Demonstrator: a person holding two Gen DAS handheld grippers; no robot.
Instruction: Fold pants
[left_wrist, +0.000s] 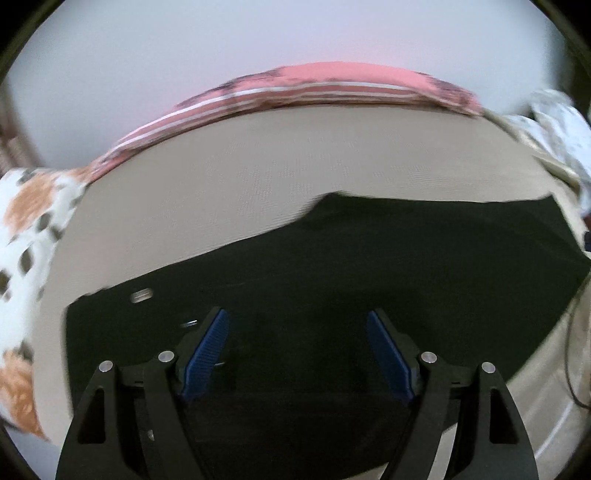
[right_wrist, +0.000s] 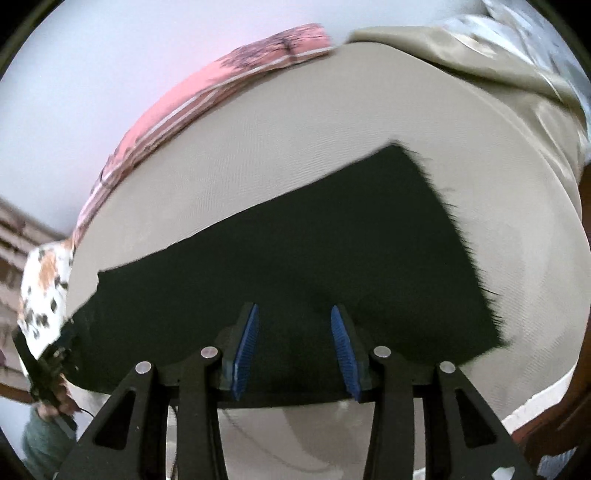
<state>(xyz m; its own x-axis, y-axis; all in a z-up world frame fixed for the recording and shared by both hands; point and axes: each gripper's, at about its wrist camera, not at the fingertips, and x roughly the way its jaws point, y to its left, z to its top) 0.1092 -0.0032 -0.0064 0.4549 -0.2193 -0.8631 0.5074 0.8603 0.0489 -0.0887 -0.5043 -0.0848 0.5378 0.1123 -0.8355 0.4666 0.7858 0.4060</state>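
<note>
Left wrist view: black fabric pants (left_wrist: 332, 266) lie flat on the beige woven bed surface (left_wrist: 221, 177), directly under and ahead of the left gripper (left_wrist: 297, 321). Jaws spread wide, blue ribbed pads (left_wrist: 207, 354) apart, nothing between them; whether the tips touch the cloth cannot be told. Pants' far edge runs from 9 o'clock up to 2 o'clock. Bare beige surface beyond it toward 12 o'clock. Pink striped pillow (left_wrist: 314, 81) along the far rim at 12 o'clock; white cloth with orange and grey spots (left_wrist: 26, 229) at 9 o'clock. Gripper points steeply down.

Right wrist view: the pants (right_wrist: 295, 266) fill the middle, the right gripper (right_wrist: 293, 317) over their near part. Jaws partly spread, blue pads (right_wrist: 245, 350) clear of cloth, nothing pinched. Frayed hem edge (right_wrist: 465, 240) at 3 o'clock, with open beige surface (right_wrist: 332, 129) past it and toward 12 o'clock. Crumpled tan sheet (right_wrist: 498, 66) at 1 o'clock. Gripper tilted steeply down.
</note>
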